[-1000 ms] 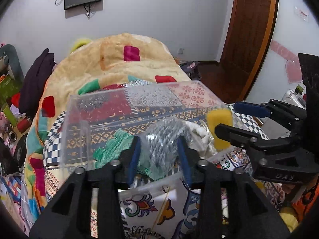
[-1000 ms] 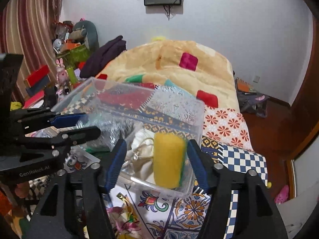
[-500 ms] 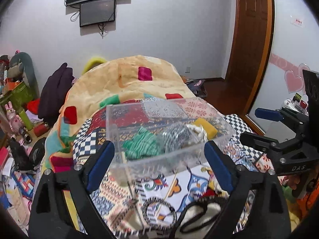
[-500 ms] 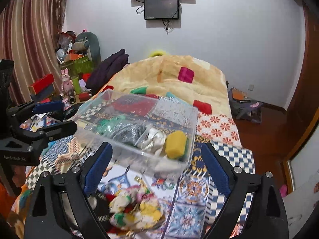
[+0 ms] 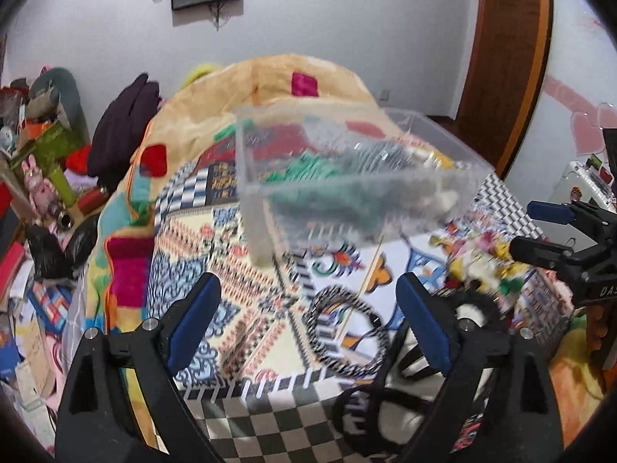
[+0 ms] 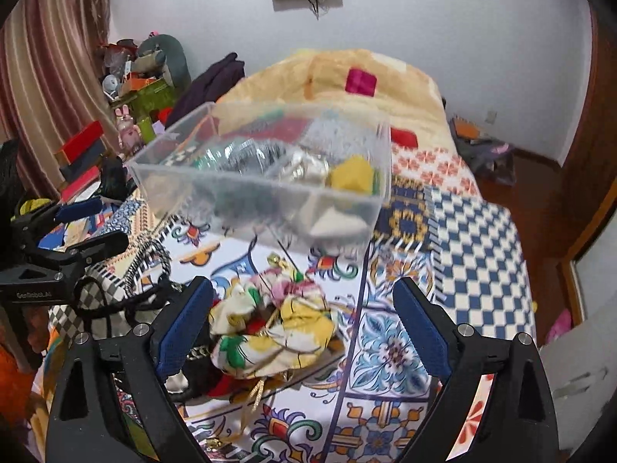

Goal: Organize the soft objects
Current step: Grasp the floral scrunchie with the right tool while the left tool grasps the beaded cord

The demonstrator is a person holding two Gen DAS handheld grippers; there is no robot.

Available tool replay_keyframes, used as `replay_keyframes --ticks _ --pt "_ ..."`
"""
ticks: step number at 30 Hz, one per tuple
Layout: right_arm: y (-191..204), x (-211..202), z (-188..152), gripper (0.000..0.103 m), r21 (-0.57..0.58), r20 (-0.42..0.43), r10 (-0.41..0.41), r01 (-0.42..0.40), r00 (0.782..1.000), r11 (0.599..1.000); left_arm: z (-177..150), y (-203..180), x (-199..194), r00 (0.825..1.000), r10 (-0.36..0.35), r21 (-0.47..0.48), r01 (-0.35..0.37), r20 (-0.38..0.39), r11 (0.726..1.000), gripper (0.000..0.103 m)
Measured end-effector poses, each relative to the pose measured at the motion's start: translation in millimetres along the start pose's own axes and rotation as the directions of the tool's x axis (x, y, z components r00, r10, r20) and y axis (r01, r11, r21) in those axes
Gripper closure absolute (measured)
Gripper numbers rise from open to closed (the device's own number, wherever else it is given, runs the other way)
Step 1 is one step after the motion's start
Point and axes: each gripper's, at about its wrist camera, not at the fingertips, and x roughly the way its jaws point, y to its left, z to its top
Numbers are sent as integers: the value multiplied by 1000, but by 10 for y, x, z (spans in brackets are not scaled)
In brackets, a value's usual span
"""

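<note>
A clear plastic bin (image 5: 358, 185) stands on the patterned bedspread and holds a green cloth (image 5: 308, 168), a silvery scrubber (image 6: 250, 154), a cream pouch (image 6: 308, 166) and a yellow sponge (image 6: 353, 177). My left gripper (image 5: 308, 320) is open and empty, back from the bin, above a zebra-striped band (image 5: 343, 332) and a black-strapped bag (image 5: 389, 397). My right gripper (image 6: 302, 328) is open and empty above a yellow floral pouch (image 6: 277, 332). The bin also shows in the right wrist view (image 6: 266, 208).
A folded orange blanket (image 5: 270, 88) lies behind the bin. Dark clothes (image 5: 127, 127) and cluttered toys and boxes (image 5: 34, 169) sit left of the bed. A wooden door (image 5: 509, 58) is at the right. The checkered bed edge (image 6: 486, 254) runs right.
Both grippers let go of the scrubber and the sponge, opened wide and pulled back from the bin. The pouch, band and bag came into view below them.
</note>
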Motion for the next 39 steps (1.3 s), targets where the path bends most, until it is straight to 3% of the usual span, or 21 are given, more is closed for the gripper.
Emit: replay_keyframes --ticks 2,5,9,16,19,21,29,39 --pt "-19 54 -45 10 14 -19 10 -9 1000 1000 -61 46 53 1000 0 -12 0 -17 1000 13" --pt "-26 101 -98 14 19 -36 13 -12 999 1000 -125 98 139 999 -6 -23 5 -45 1000 27" --pt "-50 145 -133 33 30 -60 27 -25 998 999 -170 116 230 997 -25 -31 23 -67 999 42" --pt "-85 196 -176 77 43 -87 53 -49 995 998 -209 7 309 996 -35 14 36 -86 999 68" --pt "-87 153 -173 89 41 -71 56 -53 996 998 -219 -29 313 996 -28 30 30 -85 999 83" --pt "-84 113 -169 91 38 -56 52 -50 997 998 -223 -41 308 996 -27 35 30 -83 999 96" --pt "-49 -146 -50 93 19 36 30 -30 999 999 -199 -70 187 999 -15 41 17 -43 999 98" --pt "3 -497 269 93 -3 166 2 -2 986 1000 168 -58 -255 995 -27 28 25 100 999 98"
